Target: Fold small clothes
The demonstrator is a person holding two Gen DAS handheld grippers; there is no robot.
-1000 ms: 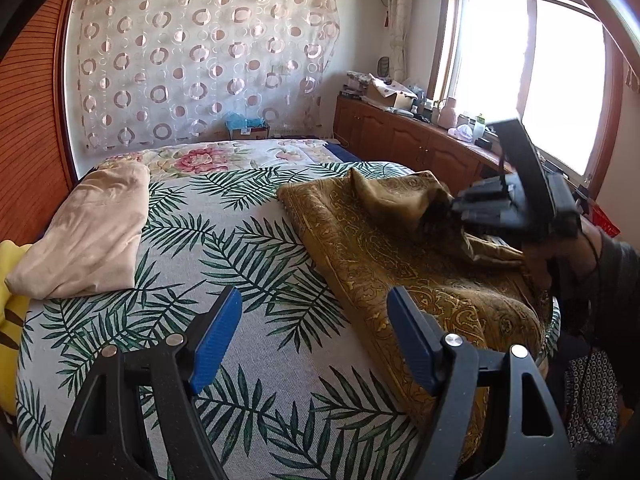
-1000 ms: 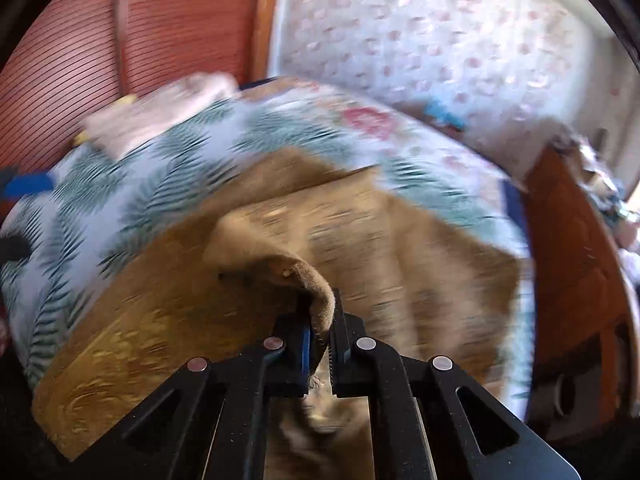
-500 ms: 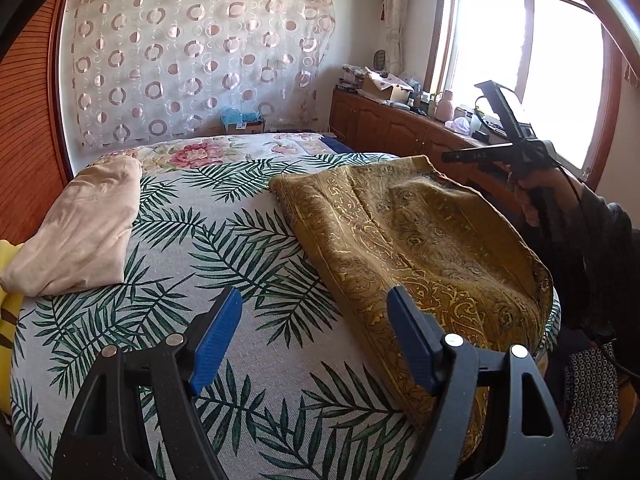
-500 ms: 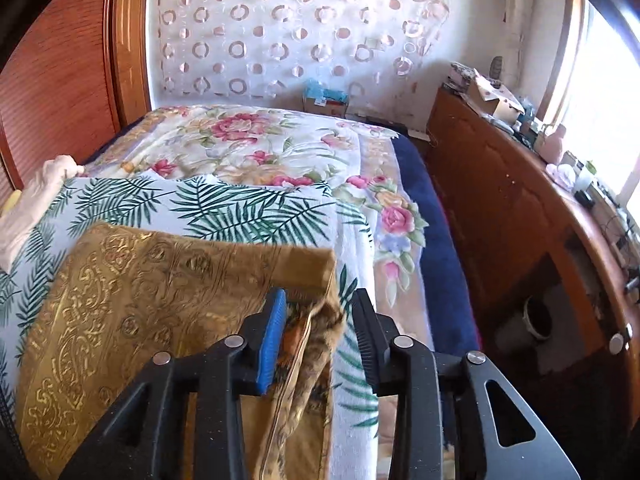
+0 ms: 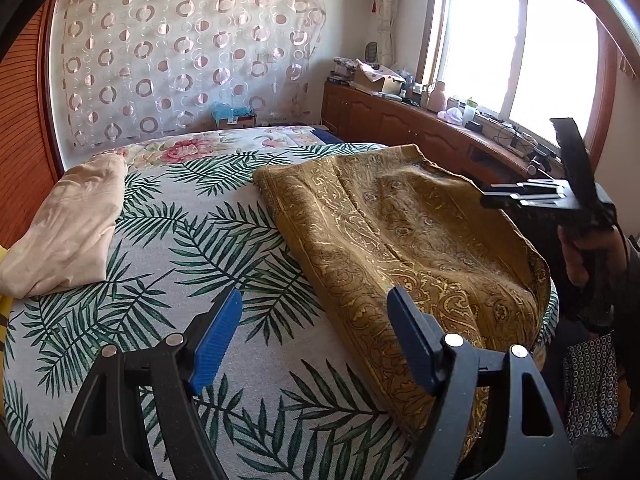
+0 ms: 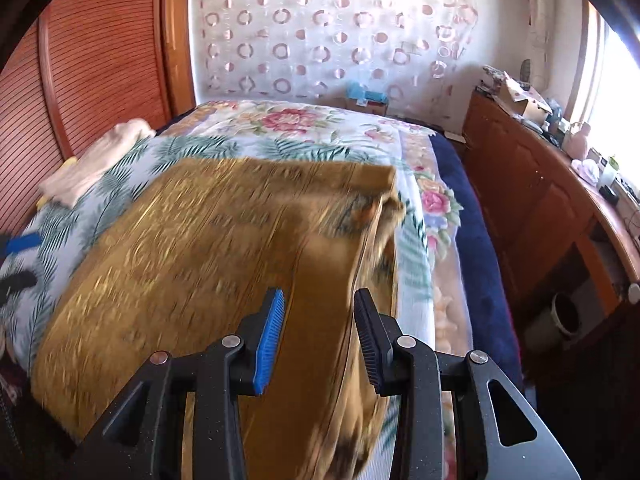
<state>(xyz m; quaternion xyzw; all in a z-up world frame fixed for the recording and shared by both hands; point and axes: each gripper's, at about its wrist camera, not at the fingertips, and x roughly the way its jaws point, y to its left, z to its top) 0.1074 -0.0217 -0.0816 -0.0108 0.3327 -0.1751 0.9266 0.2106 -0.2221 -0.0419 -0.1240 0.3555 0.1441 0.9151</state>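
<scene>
Your gold-brown cloth (image 5: pixel 404 232) looked woven, with a slightly shiny paisley pattern. The bedsheet (image 5: pixel 180 248) under it was matt cotton with a leaf print. The beige folded garment (image 5: pixel 68 236) looked soft and smooth. Your left tongs (image 5: pixel 314 340) had matt black plastic arms, ribbed blue pads and shiny metal screws. The cabinet (image 5: pixel 400 124) was glossy varnished wood, and the curtain (image 5: pixel 180 60) was sheer.

Open palm-print bedspread (image 5: pixel 224 248) between beige folded garment (image 5: pixel 68 232) and gold cloth (image 5: pixel 400 240), wooden cabinet (image 6: pixel 532 208) flanking bed
</scene>
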